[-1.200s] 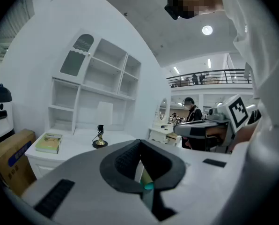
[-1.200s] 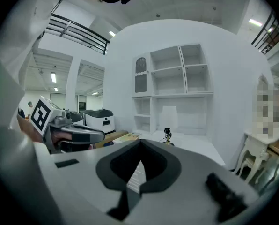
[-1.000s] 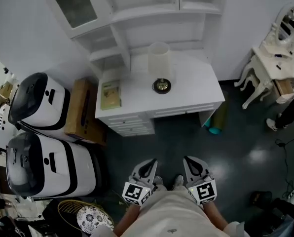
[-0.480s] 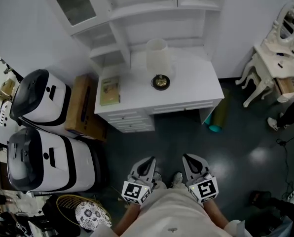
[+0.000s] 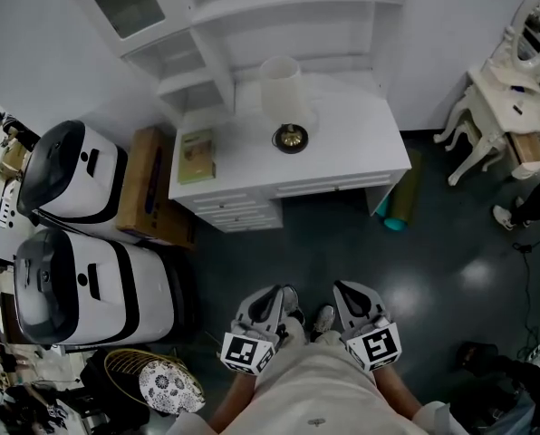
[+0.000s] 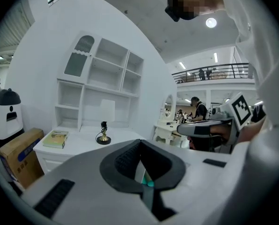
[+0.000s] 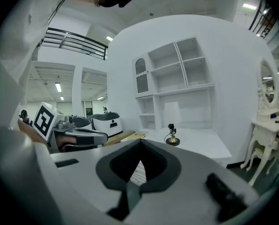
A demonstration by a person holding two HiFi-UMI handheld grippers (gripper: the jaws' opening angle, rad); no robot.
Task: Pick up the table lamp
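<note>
Between the person and the desk (image 5: 356,157) lies a broad stretch of dark floor (image 5: 320,247), open from the desk's front edge back to the person's feet. The desk's left side is hemmed in by a cardboard box (image 5: 146,188) standing against it, with white-and-black machines (image 5: 71,175) beyond. At its right front corner a teal-ended roll (image 5: 398,205) leans. Past that, a strip of floor separates the desk from a white dressing table (image 5: 510,89) with an oval mirror. Behind the desk rises a white shelf unit (image 5: 252,16), closing off the back edge.

The table lamp (image 5: 284,102) stands upright near the middle of the desk, towards the back. Its pale shade is above a dark round foot, well apart from both tongs.

By count there is one lamp, one greenish book (image 5: 197,143) lying flat on the desk's left part, one box, two machines, one roll and one dressing table. There are two tongs.

The left tongs (image 5: 275,295) and right tongs (image 5: 350,290) sit side by side close to the person's body, pointing towards the desk. Both are clenched on nothing, the jaws meeting tip to tip.

Against the frame a second ago, the desk and lamp sit a little higher and further left in the head view. The tongs keep about the same place.
</note>
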